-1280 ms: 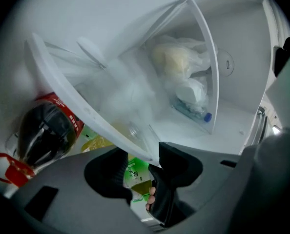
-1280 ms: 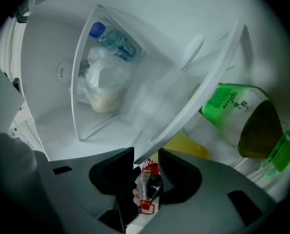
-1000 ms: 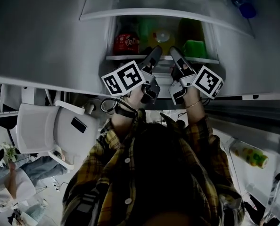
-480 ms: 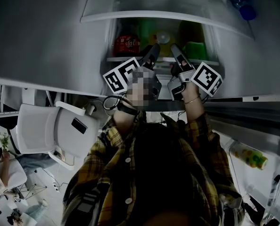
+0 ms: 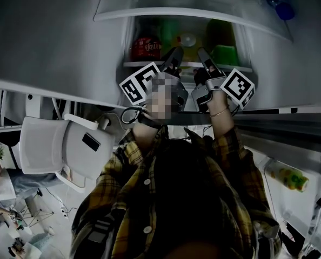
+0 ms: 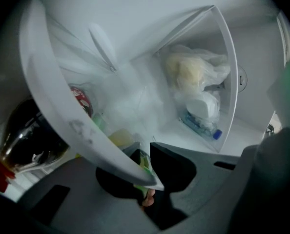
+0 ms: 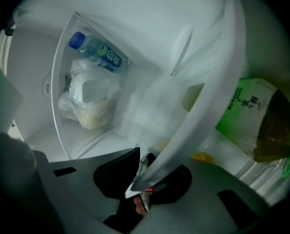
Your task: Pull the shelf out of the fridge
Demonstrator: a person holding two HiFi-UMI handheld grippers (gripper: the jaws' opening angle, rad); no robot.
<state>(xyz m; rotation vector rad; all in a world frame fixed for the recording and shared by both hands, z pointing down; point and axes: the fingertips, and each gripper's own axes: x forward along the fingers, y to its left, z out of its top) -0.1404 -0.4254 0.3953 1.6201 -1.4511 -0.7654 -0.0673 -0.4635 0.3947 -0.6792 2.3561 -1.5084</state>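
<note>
Jaws, just closing, grip the shelf [image 6: 72, 126] rim.

The shelf [image 6: 62, 106] has a smooth white plastic edge, faintly smudged. The left gripper [image 6: 144, 154] is matt grey plastic. The bag [image 6: 194, 72] looks like thin crinkled film. The shirt [image 5: 122, 177] is checked cloth.

Not much readable here tbh. The red bottle [image 5: 146, 46] on the far left of the fridge shelf has white Coca-Cola-style script, too small to be sure. The green carton [image 7: 240, 101] on the right carries Chinese characters. The blue label on the water bottle [image 7: 103, 54] is just blur. The left gripper's cube [image 5: 140, 84] and the right gripper's cube [image 5: 238, 88] show black-and-white square markers.
</note>
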